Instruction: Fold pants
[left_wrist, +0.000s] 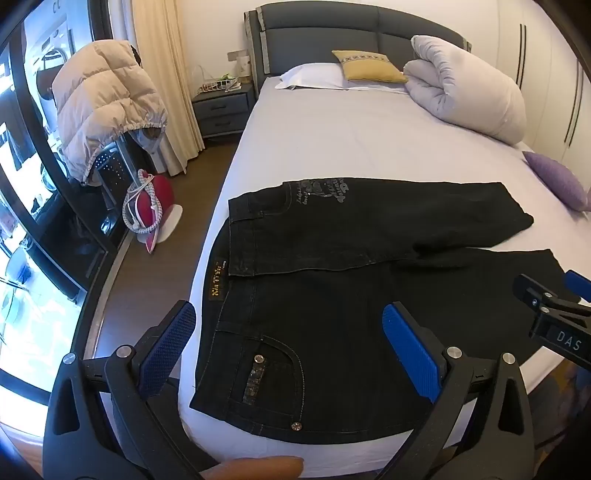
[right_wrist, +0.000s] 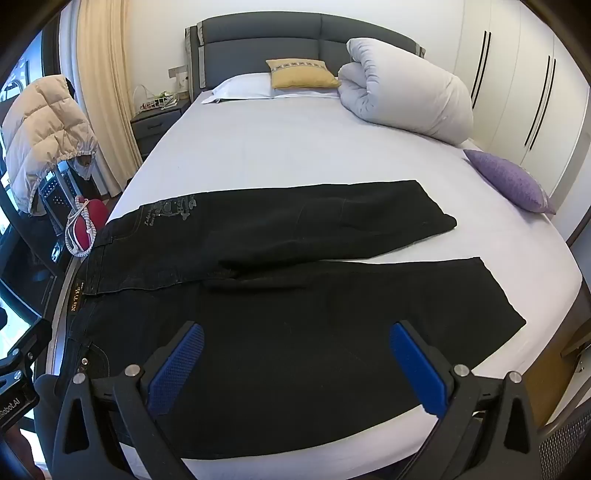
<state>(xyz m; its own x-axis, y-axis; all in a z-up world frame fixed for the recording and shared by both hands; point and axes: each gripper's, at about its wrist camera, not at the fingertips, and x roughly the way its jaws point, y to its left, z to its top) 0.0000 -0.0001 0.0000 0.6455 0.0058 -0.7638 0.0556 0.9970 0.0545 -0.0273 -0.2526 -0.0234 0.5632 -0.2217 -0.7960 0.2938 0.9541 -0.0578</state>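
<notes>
Lying flat at the bed's (right_wrist: 258, 155) lower edge, pants (right_wrist: 295, 295) leave open sheet above; left gripper (left_wrist: 291, 347) and right gripper (right_wrist: 295, 363) hover released.

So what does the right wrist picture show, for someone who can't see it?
Black pants lie spread flat across a bed, legs apart. The right gripper hovers over them, jaws wide open and empty. A yellow cushion sits by the headboard.
</notes>
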